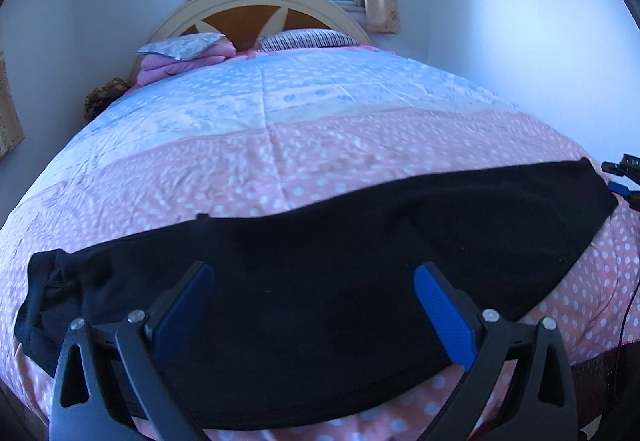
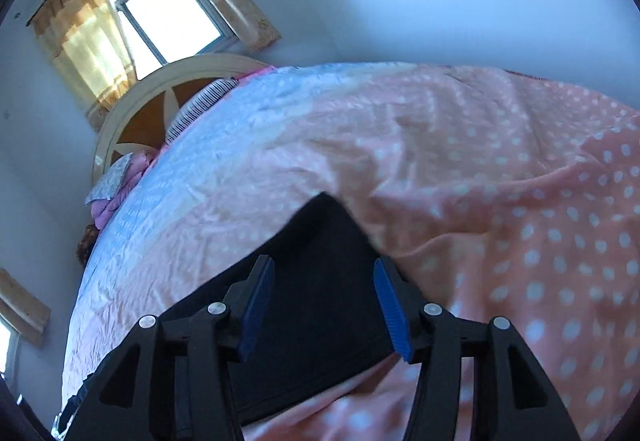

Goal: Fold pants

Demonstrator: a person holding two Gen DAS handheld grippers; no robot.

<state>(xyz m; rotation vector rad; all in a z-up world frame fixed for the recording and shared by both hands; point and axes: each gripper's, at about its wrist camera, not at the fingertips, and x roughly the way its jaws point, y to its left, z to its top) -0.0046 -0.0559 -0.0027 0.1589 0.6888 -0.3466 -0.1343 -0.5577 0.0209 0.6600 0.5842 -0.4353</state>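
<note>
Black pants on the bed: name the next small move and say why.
Probably lower the right gripper onto the end of the black pants beneath it and close. Both it and the left gripper are open and empty, and the pants lie stretched out along the bedspread.

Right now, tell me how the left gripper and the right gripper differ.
The left gripper has its jaws spread wide; the right gripper has them narrower. The left gripper views the bed upright; the right gripper's view of it is strongly tilted. The left gripper hangs over the middle of the black pants; the right gripper is near one end. Both are open, with blue pads, gripping nothing.
</note>
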